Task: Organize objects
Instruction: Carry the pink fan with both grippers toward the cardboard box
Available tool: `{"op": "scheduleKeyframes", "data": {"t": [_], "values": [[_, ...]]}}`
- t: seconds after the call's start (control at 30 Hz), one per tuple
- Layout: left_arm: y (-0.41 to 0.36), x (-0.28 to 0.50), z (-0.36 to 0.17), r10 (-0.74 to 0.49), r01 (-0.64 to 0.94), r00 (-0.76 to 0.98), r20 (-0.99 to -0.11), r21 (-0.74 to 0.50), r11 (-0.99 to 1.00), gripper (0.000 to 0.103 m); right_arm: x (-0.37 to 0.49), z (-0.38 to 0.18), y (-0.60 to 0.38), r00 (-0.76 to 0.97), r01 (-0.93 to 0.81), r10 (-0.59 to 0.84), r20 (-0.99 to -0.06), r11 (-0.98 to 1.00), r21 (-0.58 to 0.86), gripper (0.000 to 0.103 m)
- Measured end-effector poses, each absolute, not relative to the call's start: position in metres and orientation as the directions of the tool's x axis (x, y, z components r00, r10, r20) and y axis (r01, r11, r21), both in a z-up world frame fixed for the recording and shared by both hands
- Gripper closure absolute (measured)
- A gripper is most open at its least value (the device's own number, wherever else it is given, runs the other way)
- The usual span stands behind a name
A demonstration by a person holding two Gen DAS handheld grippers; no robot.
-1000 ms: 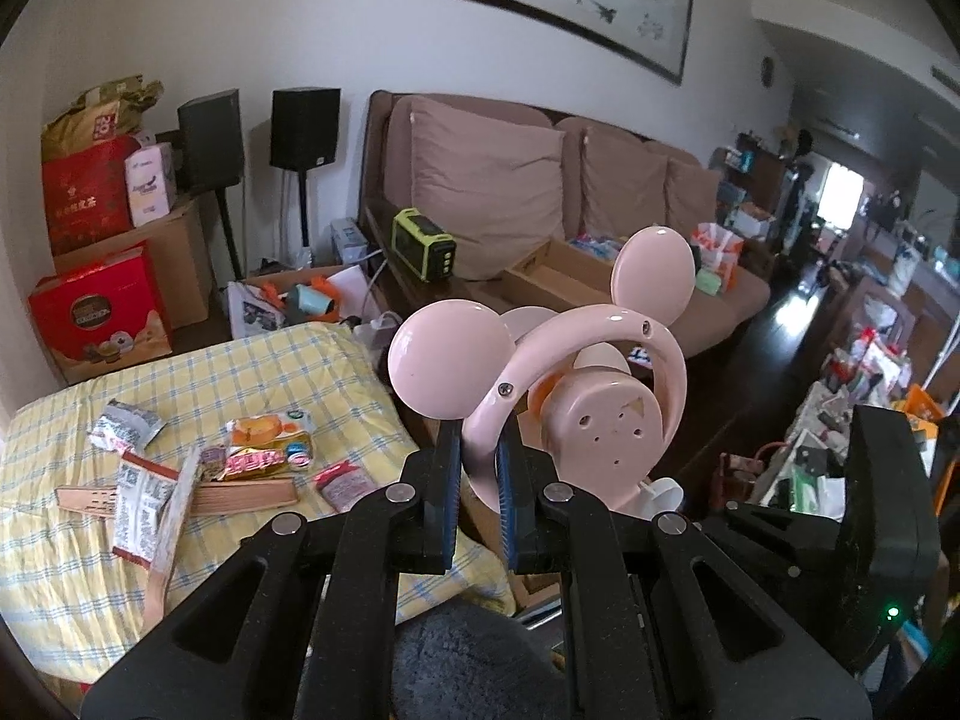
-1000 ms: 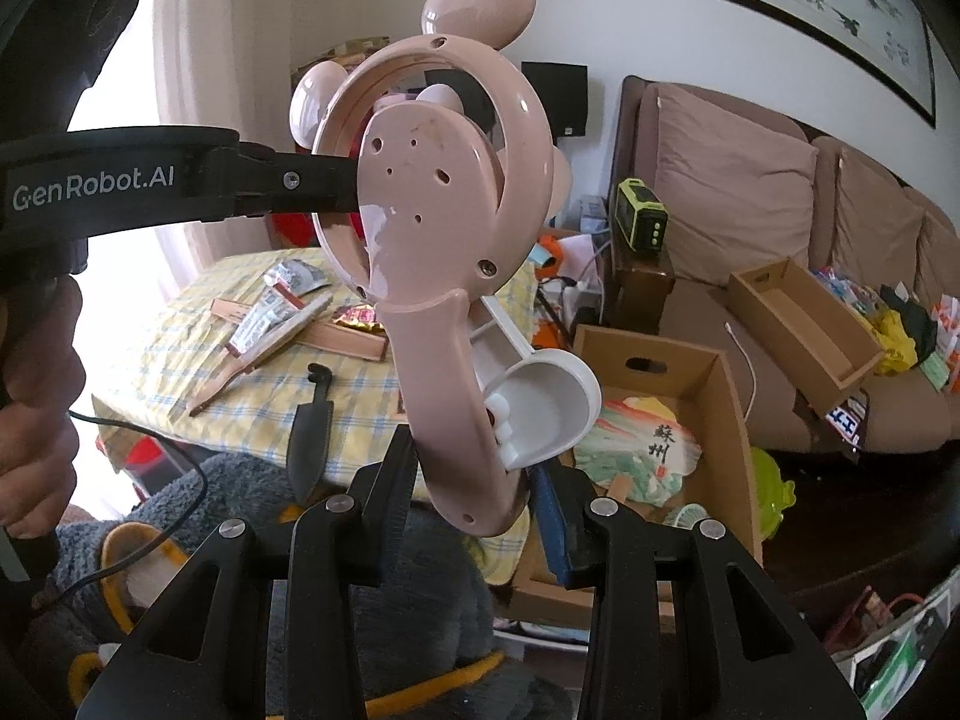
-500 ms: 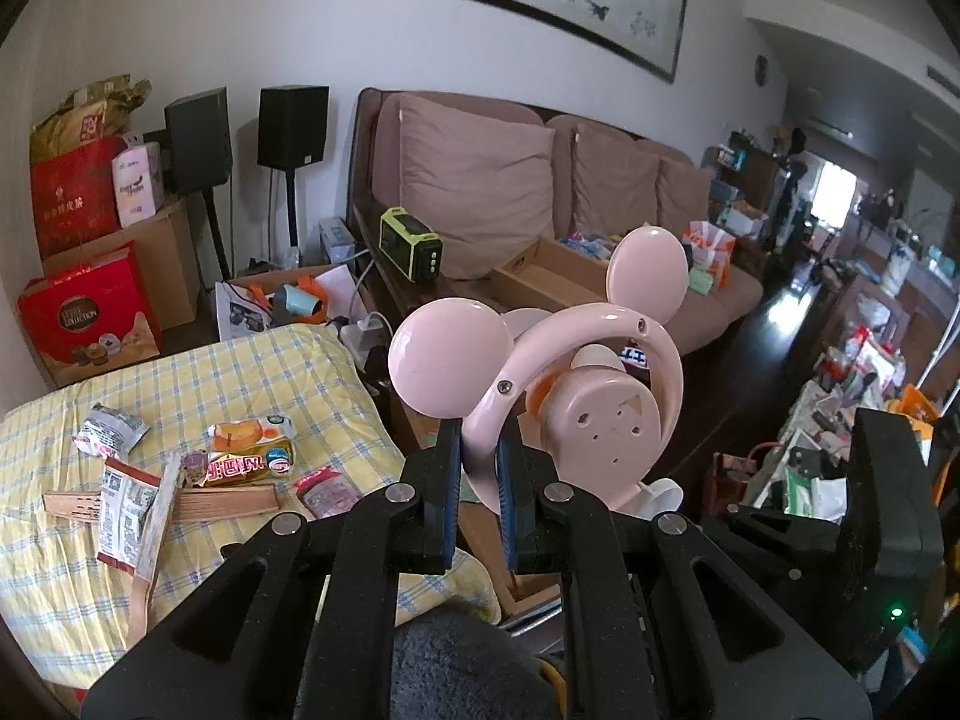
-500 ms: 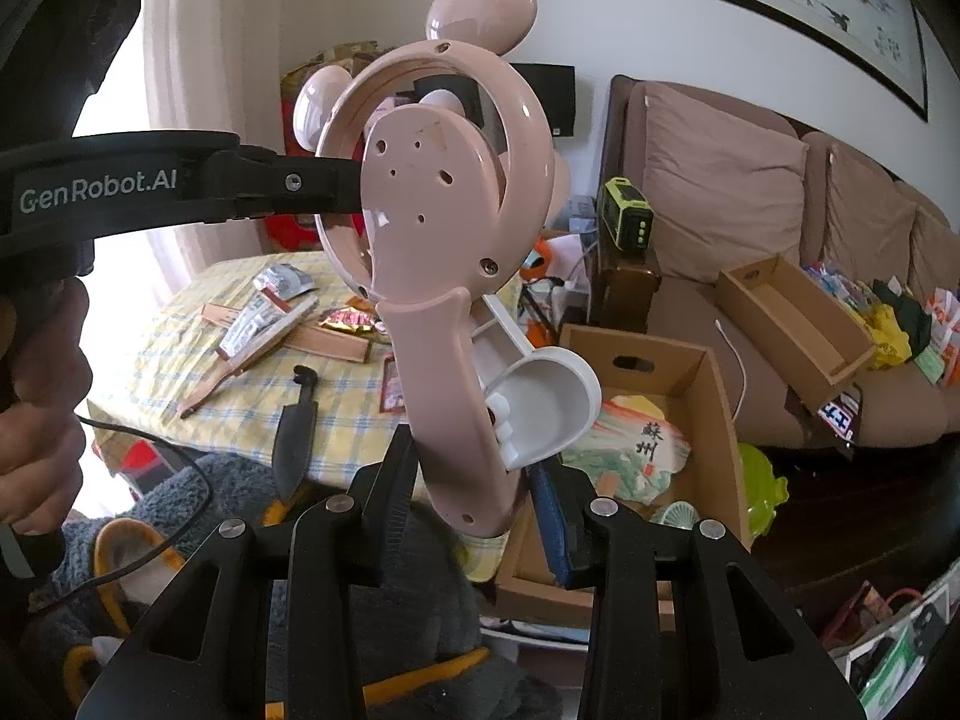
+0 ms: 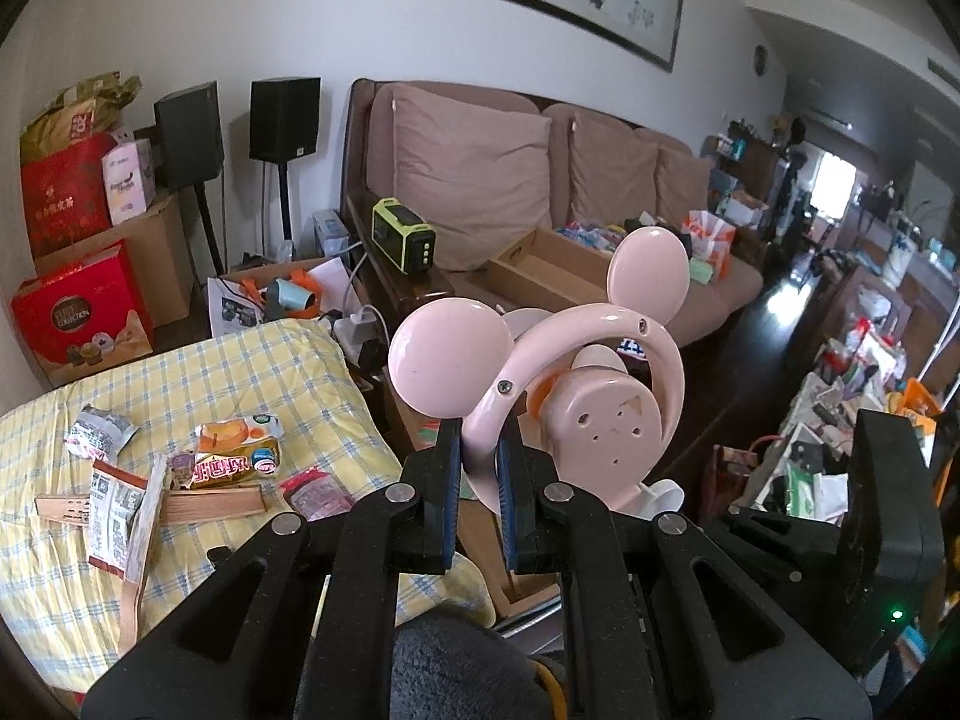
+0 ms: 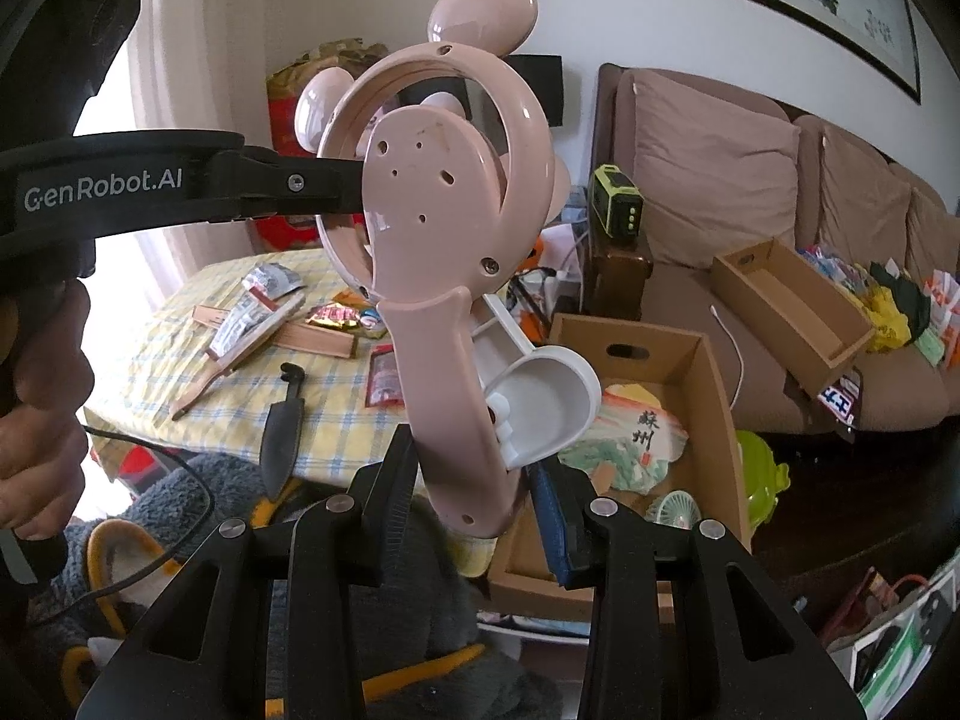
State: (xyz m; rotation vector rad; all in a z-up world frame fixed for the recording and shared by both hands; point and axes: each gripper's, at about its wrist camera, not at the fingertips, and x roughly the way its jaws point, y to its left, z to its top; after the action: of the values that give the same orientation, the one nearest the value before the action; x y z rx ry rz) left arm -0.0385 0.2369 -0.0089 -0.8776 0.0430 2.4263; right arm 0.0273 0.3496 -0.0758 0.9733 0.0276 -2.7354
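Both tongs grip my pink mouse-eared handheld fan (image 6: 444, 276), left tongs (image 5: 480, 480) pinching its ring, right tongs (image 6: 474, 498) its handle; opposing pulls could snap it.

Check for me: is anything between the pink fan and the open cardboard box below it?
Nothing visible. The pink fan is held in the air by both claws, left claw on its ring, right claw on its handle. The cardboard box lies open beneath, already holding a paper fan.
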Motion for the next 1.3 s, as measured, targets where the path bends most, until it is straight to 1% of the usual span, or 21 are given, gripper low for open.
{"op": "scheduleKeyframes", "data": {"t": [1.3], "values": [[0.266, -0.05, -0.031, 0.473, -0.52, -0.615, -0.631, -0.126, -0.845, 0.093, 0.016, -0.093, 0.369, -0.734, 0.17, -0.182, -0.654, -0.982, 0.083, 0.066]]}}
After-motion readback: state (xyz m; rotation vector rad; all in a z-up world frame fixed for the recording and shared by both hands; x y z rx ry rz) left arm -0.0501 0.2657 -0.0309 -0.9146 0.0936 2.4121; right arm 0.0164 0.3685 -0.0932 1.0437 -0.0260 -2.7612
